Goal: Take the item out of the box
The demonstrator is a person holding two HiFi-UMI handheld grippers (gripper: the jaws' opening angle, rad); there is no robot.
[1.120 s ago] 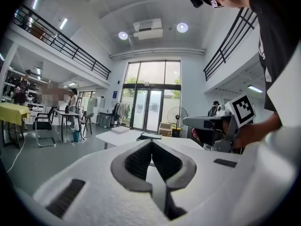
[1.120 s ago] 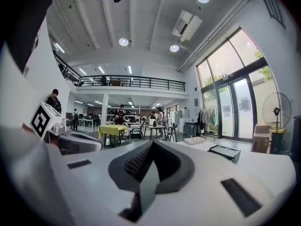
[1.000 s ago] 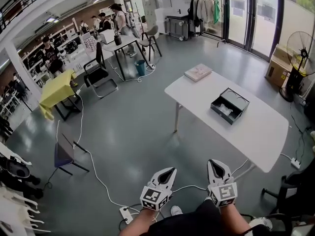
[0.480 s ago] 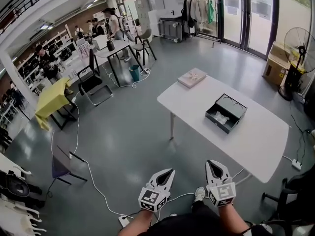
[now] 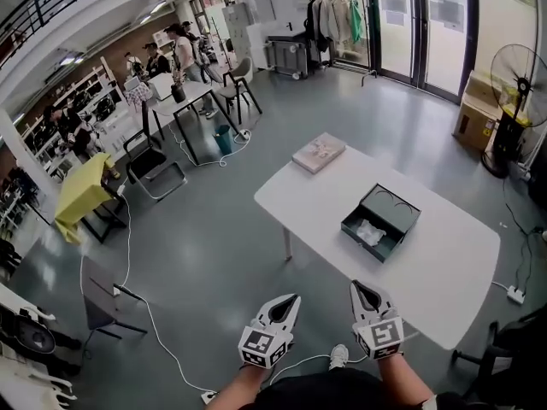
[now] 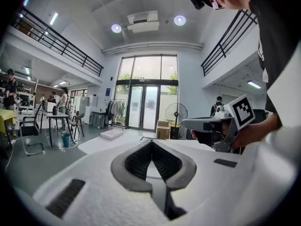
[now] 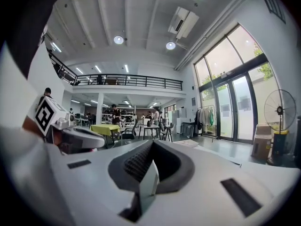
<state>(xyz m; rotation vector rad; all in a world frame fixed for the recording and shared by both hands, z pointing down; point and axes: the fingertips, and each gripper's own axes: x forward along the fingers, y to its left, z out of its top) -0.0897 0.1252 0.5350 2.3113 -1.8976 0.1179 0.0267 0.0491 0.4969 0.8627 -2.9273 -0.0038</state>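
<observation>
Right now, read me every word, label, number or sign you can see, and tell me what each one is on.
None readable.
On the left gripper and right gripper: square marker patterns only, no letters.
On the flat pink box on the white table: print too blurred.
On the notice on the glass door: too small.
</observation>
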